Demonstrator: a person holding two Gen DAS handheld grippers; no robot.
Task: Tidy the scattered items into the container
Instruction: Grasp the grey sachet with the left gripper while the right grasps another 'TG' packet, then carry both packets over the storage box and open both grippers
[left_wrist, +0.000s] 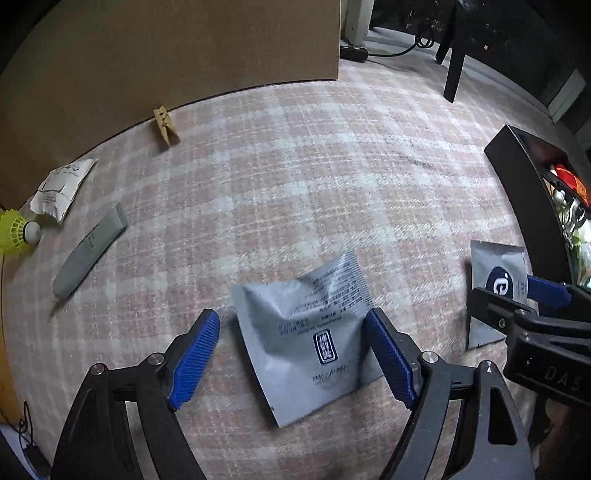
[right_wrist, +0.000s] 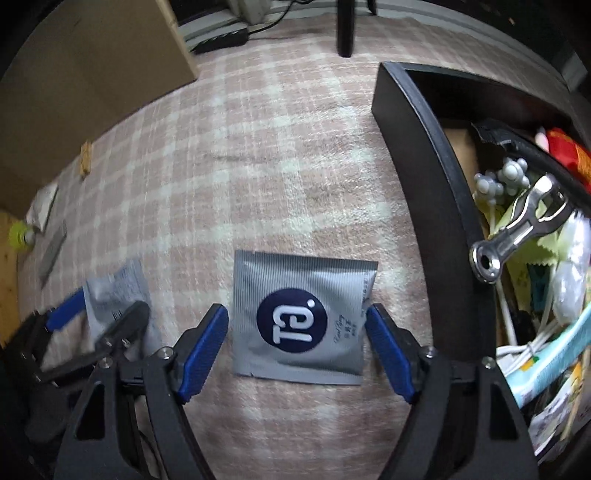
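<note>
1. Right gripper (right_wrist: 297, 350) jaws spread wide, gripping nothing; no pad presses on anything.
2. Grey sachet with round dark logo (right_wrist: 301, 319) lies flat on checked carpet (right_wrist: 258, 155) between its blue pads; right pad at the sachet's edge, left pad just clear.
3. Black container (right_wrist: 443, 192) just right of this claw, already holding items.
4. Left gripper (left_wrist: 291, 354) also released; crumpled grey packet (left_wrist: 310, 339) lies between its fingers, right pad at the packet's edge.
5. Ahead-left of left claw: grey strip (left_wrist: 88, 251), white packet (left_wrist: 61, 188), yellow shuttlecock (left_wrist: 16, 232), wooden clothespin (left_wrist: 166, 125).
</note>
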